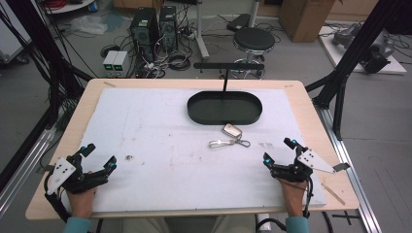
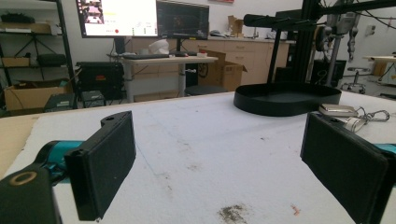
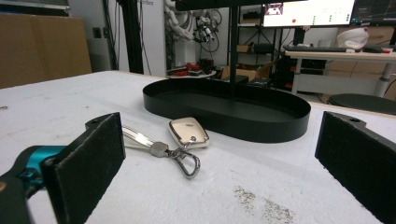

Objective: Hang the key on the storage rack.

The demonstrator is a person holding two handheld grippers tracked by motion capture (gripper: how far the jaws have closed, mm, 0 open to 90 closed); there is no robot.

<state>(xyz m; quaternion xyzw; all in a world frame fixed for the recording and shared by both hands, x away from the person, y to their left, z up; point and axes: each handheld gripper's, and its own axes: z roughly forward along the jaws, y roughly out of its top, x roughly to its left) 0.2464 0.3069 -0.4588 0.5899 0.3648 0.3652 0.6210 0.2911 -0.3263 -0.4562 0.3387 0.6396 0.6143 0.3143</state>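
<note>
From my seat I can't read much of the key fob (image 1: pixel 231 130): in the high view it is small, and its face shows no detail I can make out. The strap and clasp (image 3: pixel 186 161) attached to it are clearer in the right tool's view, where the strap's near end is cut off behind that tool's left jaw. The far edge of the fob sits just in front of the black oval tray (image 1: pixel 204 114), close to its wall; I cannot tell whether they touch. A thin post rises from the tray, and its top bar is cut off at the upper edge of the right tool's view. The tray's floor looks bare in what I can see; its near inner side is hidden by its own wall.

My left tool (image 1: pixel 99 156) rests low on the white mat over the desk (image 1: pixel 301 97), jaws wide apart with nothing between them; the fob lies well ahead and to its right. My right tool (image 1: pixel 278 151) likewise stands spread apart, holding nothing, with the fob ahead and slightly left.
</note>
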